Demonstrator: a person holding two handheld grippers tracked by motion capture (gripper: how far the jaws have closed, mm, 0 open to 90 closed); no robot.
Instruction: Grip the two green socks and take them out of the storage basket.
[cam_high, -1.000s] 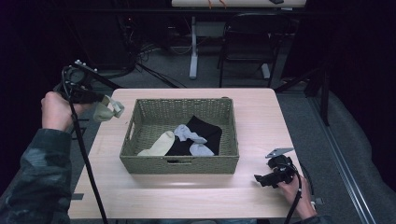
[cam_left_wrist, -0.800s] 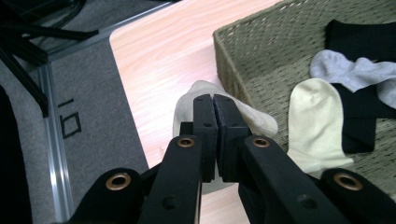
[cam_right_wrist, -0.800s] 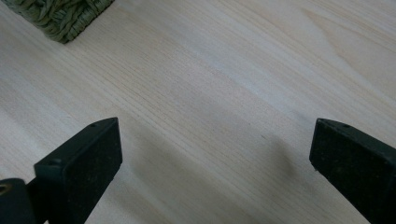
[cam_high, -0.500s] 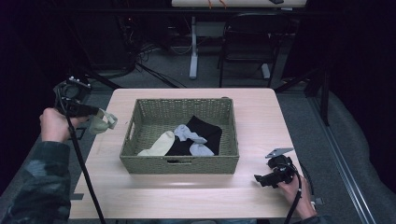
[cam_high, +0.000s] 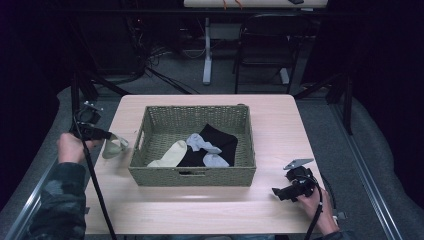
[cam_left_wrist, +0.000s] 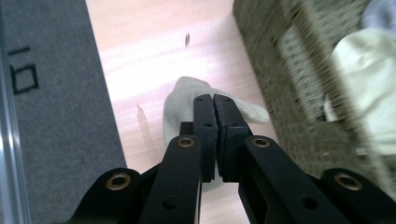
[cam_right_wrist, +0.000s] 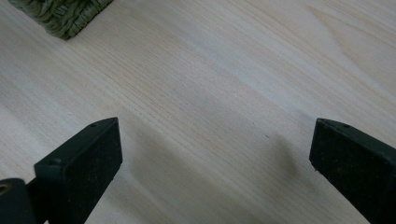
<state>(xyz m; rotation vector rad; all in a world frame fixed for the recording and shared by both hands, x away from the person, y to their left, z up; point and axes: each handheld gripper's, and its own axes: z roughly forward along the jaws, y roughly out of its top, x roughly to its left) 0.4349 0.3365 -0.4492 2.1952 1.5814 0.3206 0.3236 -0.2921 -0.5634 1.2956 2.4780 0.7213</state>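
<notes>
Two grippers: the left gripper (cam_left_wrist: 215, 105), jaws pinched on a cream sock (cam_high: 114, 147) beside the basket (cam_high: 192, 176) (over the table's (cam_high: 280, 125) left edge); right gripper (cam_right_wrist: 215, 158) gapes wide, empty.

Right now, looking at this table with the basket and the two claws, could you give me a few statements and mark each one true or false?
1. The left claw is shut on a pale sock. True.
2. That sock lies inside the basket. False: it is beside the basket, over the table.
3. The right claw holds a dark sock. False: its jaws stand open over bare wood.
4. A black sock lies in the basket. True.
5. The basket is metal. False: it is woven.
</notes>
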